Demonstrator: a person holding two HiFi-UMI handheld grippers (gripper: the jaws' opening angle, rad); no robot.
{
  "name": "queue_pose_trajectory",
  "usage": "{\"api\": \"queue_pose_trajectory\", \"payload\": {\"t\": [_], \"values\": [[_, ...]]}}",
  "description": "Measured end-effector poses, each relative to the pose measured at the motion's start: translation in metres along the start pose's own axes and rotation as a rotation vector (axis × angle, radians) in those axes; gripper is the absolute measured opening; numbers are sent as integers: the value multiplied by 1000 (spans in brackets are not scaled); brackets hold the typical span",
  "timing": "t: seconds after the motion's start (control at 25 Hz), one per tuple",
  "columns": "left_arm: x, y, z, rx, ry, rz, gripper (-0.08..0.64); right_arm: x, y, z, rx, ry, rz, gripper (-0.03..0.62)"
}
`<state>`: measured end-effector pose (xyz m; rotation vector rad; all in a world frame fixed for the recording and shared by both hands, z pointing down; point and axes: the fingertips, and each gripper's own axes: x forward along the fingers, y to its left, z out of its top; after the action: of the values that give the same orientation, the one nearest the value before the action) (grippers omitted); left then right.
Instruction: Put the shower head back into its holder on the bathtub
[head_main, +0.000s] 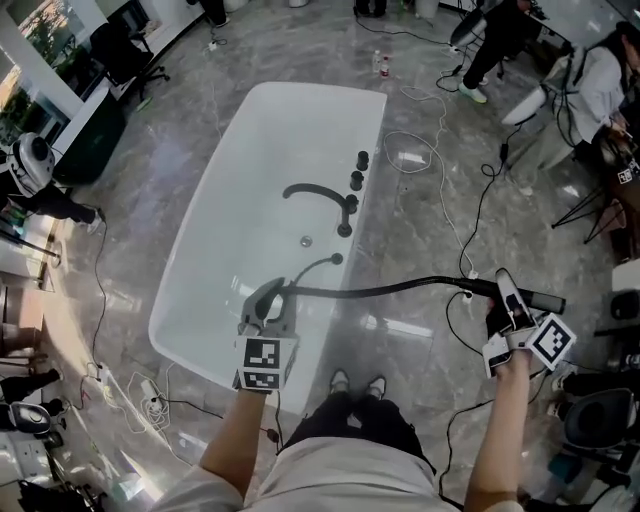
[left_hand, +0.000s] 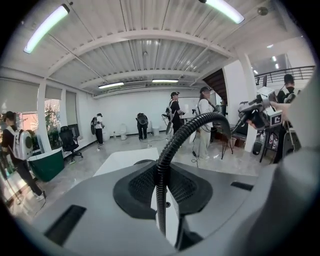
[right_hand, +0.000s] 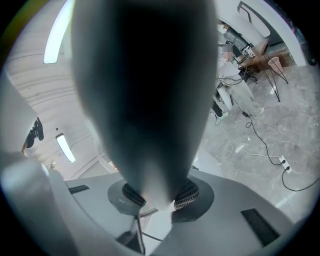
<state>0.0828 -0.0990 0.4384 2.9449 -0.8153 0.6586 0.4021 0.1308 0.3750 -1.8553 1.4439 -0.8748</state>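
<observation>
Head view: shower head (head_main: 548, 300) clamped btwn right tool (head_main: 508, 296) jaws.

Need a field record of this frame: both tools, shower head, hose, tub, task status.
left tool: shut on the hose, above the bathtub's near end
right tool: shut on the shower head, out past the tub's side, above the floor
hose: black, runs from the tub's rim through the left tool to the shower head
bathtub: white, with black spout and knobs along one long side
task status: shower head not yet in its holder; which rim fitting is the holder, cannot tell
</observation>
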Motion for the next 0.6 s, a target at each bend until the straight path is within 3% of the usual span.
{"api": "queue_pose_trajectory", "payload": {"t": [0.32, 0.6], "values": [[-5, -35, 108, 107, -168, -102, 52, -3, 1, -27, -11, 86, 2, 114], [-1, -55, 177, 116, -309, -165, 54, 3, 24, -23, -94, 104, -15, 114]]}}
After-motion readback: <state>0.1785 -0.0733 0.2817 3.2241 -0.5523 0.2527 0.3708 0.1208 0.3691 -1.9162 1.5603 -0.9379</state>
